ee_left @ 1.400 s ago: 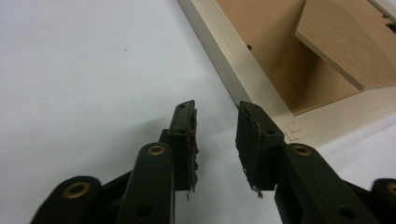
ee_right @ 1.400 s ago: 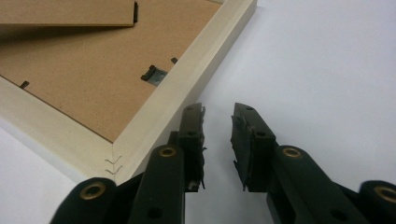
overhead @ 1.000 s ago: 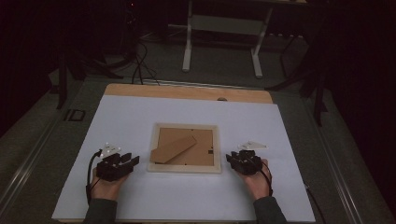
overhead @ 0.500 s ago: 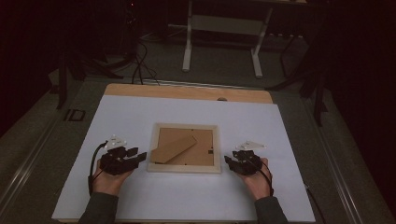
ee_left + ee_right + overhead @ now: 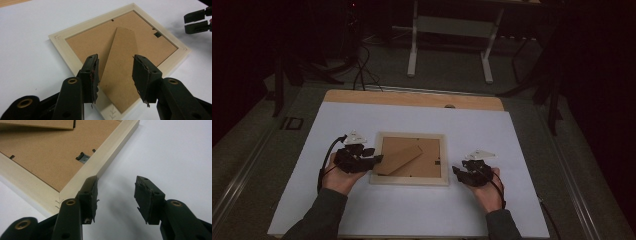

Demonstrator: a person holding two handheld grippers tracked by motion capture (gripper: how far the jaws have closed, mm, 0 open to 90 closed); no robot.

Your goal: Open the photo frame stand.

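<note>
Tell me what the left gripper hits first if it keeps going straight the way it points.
The left gripper points across the face-down picture frame, its open jaws either side of the cardboard stand flap. Going straight on it would likely meet that flap first; how high it rides above the flap is unclear.

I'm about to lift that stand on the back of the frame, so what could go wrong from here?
1. The stand lies between the open left fingers, which hover above it; closing on the thin board at an angle could bend it.
2. The right gripper, its fingers having just opened, sits off the frame corner and holds nothing, so the frame may slide on the smooth white sheet when the stand is pulled.
</note>
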